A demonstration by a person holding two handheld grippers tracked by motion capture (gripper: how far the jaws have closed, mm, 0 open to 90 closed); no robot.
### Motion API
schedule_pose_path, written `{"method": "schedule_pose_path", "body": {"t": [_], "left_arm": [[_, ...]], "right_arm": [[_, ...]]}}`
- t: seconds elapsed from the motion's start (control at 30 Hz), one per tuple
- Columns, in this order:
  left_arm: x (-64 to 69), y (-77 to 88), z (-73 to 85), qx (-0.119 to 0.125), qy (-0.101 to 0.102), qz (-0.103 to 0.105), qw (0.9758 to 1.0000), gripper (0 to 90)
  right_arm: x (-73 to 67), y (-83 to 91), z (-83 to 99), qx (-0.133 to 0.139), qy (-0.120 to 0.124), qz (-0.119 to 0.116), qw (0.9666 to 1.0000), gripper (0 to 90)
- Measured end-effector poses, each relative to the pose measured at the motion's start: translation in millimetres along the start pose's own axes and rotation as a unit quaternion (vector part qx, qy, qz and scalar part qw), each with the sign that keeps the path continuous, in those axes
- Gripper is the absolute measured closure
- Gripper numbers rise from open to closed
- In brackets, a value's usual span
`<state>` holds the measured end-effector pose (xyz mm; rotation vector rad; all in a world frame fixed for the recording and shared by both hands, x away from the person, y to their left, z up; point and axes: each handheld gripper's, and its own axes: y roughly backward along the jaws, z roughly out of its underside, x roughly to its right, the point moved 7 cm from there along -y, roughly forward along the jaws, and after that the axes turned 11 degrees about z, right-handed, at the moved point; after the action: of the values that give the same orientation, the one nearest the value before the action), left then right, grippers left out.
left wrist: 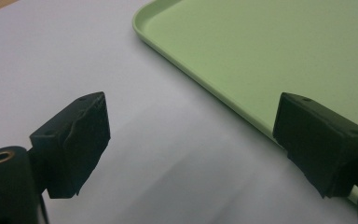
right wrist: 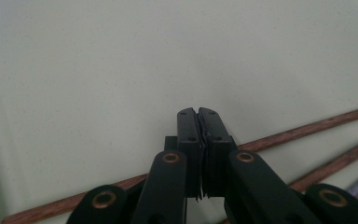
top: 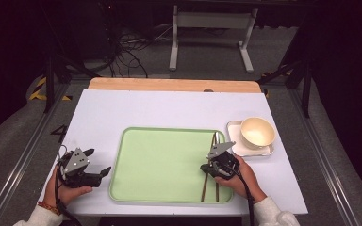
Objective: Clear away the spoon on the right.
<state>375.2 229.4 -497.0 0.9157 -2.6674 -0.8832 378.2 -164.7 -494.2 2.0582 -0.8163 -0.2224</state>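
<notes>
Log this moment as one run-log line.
left gripper: open, beside tray | right gripper: shut, over chopsticks | bowl: on plate

tray (top: pixel 165 162): pale green | chopsticks (top: pixel 204 188): brown | bowl (top: pixel 257 133): cream

- left gripper (top: pixel 98 162): black, grey three-cornered plate, trailing black cable
- right gripper (top: pixel 206 168): black jaws, brass-coloured pivot screws
- white sleeves (top: pixel 275 216), beaded bracelet (top: pixel 48 207) at left

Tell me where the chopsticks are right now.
In the high view, the chopsticks lie along the right edge of the green tray, under the right tongs, left of the bowl.
</notes>
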Motion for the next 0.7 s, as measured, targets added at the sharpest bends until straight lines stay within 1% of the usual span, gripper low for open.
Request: {"method": "schedule_pose_path", "body": {"t": [0.03, 0.17, 0.23, 0.33, 0.47, 0.5, 0.53, 0.7], "left_arm": [[0.1, -0.1, 0.1, 0.000, 0.002, 0.000, 1.0000, 11.8], [0.3, -0.5, -0.2, 0.000, 0.003, 0.000, 1.0000, 11.8], [0.1, -0.8, 0.0, -0.002, 0.001, 0.001, 1.0000, 11.8], [0.2, -0.7, -0.2, -0.001, 0.002, 0.000, 1.0000, 11.8], [0.0, -0.6, -0.1, 0.001, 0.004, 0.000, 1.0000, 11.8], [0.0, -0.4, -0.2, 0.001, 0.004, 0.000, 1.0000, 11.7], [-0.1, -0.3, -0.2, 0.001, 0.003, 0.000, 1.0000, 11.7], [-1.3, -0.1, -0.3, 0.001, 0.002, -0.002, 1.0000, 11.6]], "right_arm": [[0.6, 1.3, 1.4, 0.000, -0.004, 0.003, 1.0000, 88.4], [1.6, 5.1, 7.0, -0.002, -0.002, 0.003, 1.0000, 88.0], [1.7, 6.7, 8.9, -0.001, -0.005, 0.001, 1.0000, 87.8], [2.4, 8.0, 11.8, -0.005, -0.002, 0.003, 1.0000, 87.8], [5.1, 11.0, 15.1, -0.007, -0.007, 0.007, 0.9999, 87.5], [5.8, 11.8, 15.6, -0.006, -0.006, 0.007, 0.9999, 86.8], [6.3, 12.8, 15.8, -0.003, -0.012, 0.008, 0.9999, 86.4], [6.3, 14.9, 15.1, 0.005, -0.012, 0.006, 0.9999, 86.0]]}}
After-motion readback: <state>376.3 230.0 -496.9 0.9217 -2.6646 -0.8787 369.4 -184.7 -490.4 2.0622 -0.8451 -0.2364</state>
